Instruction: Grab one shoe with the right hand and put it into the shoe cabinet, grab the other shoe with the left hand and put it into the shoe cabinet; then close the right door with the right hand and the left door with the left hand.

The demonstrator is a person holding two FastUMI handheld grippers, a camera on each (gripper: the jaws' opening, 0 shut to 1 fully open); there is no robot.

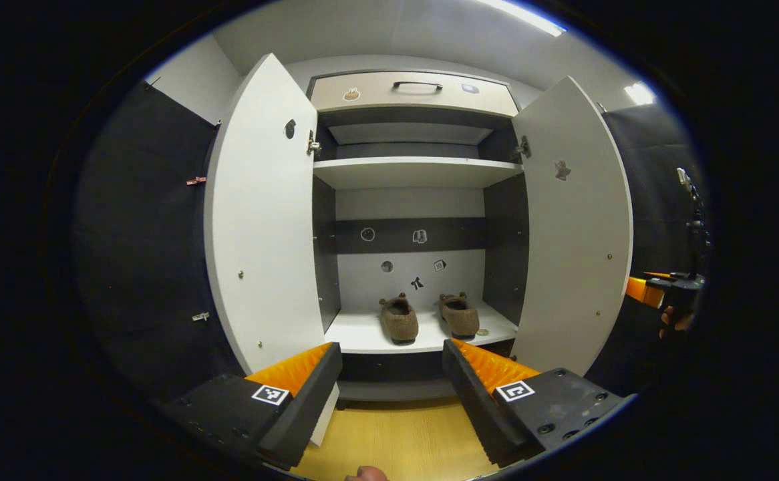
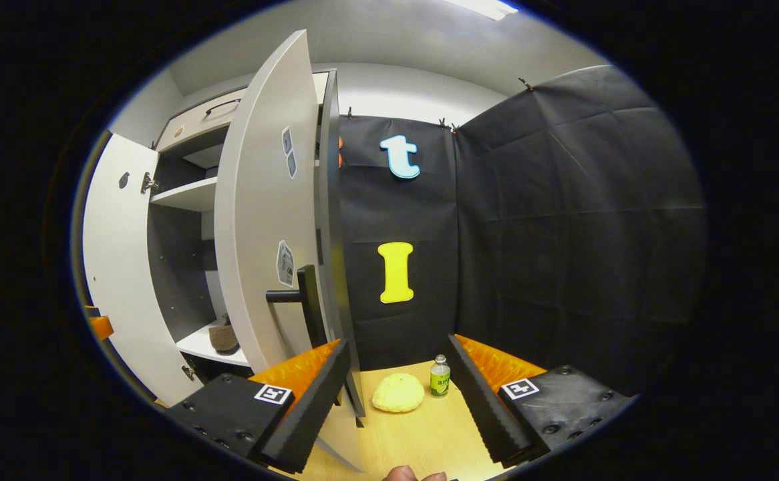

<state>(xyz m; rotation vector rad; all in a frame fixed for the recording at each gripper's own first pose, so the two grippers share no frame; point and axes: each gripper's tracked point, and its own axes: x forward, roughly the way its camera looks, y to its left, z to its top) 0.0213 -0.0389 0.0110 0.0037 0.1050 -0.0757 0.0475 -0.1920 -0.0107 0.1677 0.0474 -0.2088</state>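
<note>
Both shoes sit side by side on the cabinet's (image 1: 413, 93) bottom shelf: left shoe (image 1: 399, 319), right shoe (image 1: 459, 314). Left door (image 1: 259, 220) & right door (image 1: 573, 227) both open. Left gripper (image 1: 393, 374) faces the cabinet, jaws wide, empty. Right gripper (image 2: 399, 374) just beside the right door's handle (image 2: 299, 295), jaws wide, holding nothing.

Bright, even overhead light coming from long white ceiling strip lamp (image 1: 523, 17), slightly blowing out in both views. Tall white cabinet doors (image 1: 259, 220) reflecting softly, bowing strongly toward edges under fisheye distortion. Dark grey cabinet interior (image 1: 409, 234) lying in shade; small shadows sitting under two brown fuzzy shoes (image 1: 399, 321). Focus staying sharp at centre, softening slightly toward rim.
</note>
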